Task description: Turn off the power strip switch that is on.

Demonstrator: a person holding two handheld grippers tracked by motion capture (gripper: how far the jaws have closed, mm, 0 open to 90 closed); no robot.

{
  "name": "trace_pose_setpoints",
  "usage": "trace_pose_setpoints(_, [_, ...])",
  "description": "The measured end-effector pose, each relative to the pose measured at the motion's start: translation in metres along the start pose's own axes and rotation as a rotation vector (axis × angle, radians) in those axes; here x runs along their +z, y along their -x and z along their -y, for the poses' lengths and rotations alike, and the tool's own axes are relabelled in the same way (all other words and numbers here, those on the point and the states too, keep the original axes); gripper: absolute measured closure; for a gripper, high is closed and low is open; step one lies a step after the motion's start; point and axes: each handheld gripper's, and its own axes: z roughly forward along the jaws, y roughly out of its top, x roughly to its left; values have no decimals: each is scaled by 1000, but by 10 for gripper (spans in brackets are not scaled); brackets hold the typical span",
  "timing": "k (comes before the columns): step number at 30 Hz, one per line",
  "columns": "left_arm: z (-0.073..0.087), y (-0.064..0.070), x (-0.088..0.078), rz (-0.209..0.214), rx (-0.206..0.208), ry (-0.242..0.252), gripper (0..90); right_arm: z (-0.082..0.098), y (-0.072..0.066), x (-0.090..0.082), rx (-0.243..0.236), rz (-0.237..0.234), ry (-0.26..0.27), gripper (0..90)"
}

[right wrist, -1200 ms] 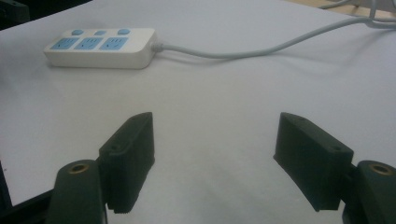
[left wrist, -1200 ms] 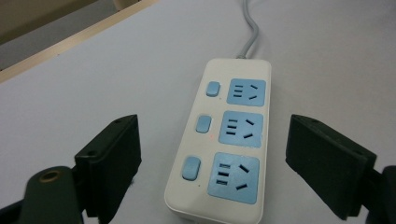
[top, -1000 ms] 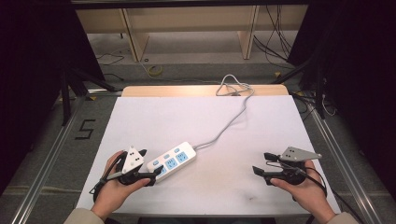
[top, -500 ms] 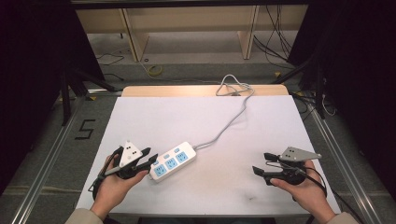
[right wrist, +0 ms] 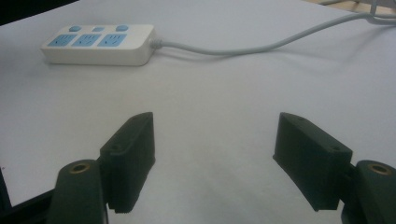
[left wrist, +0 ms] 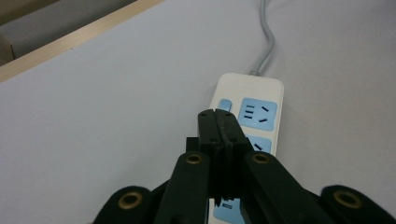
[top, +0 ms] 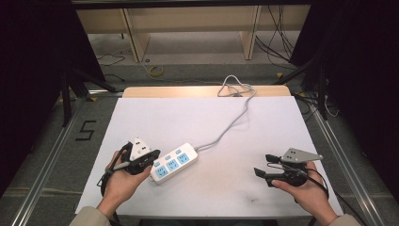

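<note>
White plastic power strip point(top: 172, 163) with blue sockets lies on the pale table sheet point(top: 211, 122), a little left of the middle, and its grey cable point(top: 234, 120) runs to the far edge. My left gripper point(left wrist: 218, 122) has just been closing; its jaws now meet with nothing between them, above the near end of the strip. My right gripper point(right wrist: 212, 154) rests well apart on the right with wide jaws, holding nothing.

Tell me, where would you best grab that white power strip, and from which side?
Probably across the power strip body's two long sides, coming down from above near its middle. It lies flat on the table, and the body looks narrow enough there for two jaws. The far end is less handy, since the cable leaves from it.
</note>
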Motion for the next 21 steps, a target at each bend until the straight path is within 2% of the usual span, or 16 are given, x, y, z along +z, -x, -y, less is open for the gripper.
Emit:
trace_pose_setpoints(7, [-9,0,11,15,2,-51,899,0,0,0,2,-1,-1,292])
trace_pose_setpoints(21, [-17,-2,26,8,4,-121,899,0,0,0,0,-3,-1,292])
